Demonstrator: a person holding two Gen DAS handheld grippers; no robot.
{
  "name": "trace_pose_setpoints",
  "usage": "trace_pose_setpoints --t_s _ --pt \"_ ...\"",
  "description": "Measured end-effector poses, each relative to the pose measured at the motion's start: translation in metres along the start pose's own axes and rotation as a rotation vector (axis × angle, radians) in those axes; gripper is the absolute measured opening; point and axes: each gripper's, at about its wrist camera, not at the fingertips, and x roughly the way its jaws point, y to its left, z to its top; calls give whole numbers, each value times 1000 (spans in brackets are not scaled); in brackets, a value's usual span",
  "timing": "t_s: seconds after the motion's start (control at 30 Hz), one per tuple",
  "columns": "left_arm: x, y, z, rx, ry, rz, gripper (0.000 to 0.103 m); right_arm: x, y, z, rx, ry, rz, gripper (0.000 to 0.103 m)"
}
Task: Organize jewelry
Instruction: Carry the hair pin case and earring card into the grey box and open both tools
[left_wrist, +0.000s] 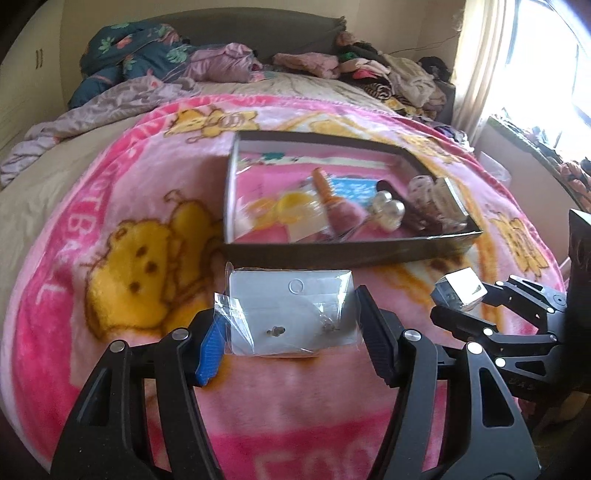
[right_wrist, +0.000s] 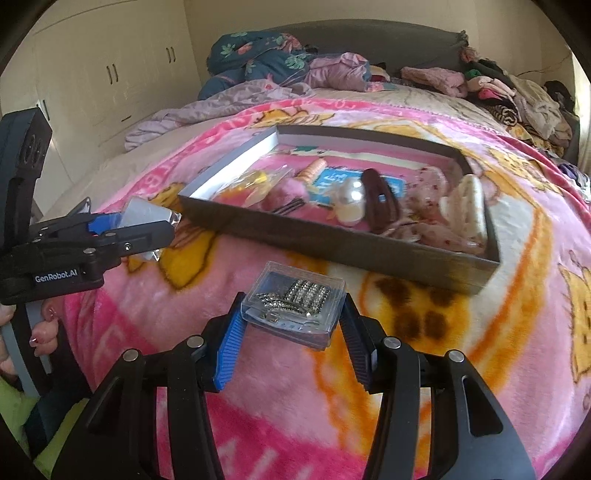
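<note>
Nearest in the left wrist view, the left gripper (left_wrist: 291, 326) has its jaws about half closed on a white earring card in a clear plastic sleeve (left_wrist: 290, 314), pinching it by both side edges above the pink cartoon-bear fleece blanket (left_wrist: 122, 206). In the right wrist view, the right gripper (right_wrist: 291, 326) likewise has its jaws partway closed, pressed on the two sides of a small clear plastic box of rhinestone jewelry (right_wrist: 295, 304). Just beyond both lies a shallow dark-walled cardboard tray (right_wrist: 332, 242) on the blanket, holding a brown hair clip (right_wrist: 380, 203), pearl beads (right_wrist: 351, 199), a cream claw clip (right_wrist: 467, 206) and other trinkets. Farther back, crumpled clothes (right_wrist: 258, 55) heap against the headboard of the bed.
</note>
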Motion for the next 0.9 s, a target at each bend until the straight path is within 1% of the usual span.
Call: trace_pose_setpoints --t_s 0.33,0.53,0.9 --pt "7 -29 19 39 -12 -27 55 -23 -32 8 38 -62 -45 48" --pt "13 -45 36 57 -25 -41 55 -31 -53 13 66 -94 -68 48" --pt "23 -58 61 63 -42 -57 55 -45 -84 33 88 -155 -111 48"
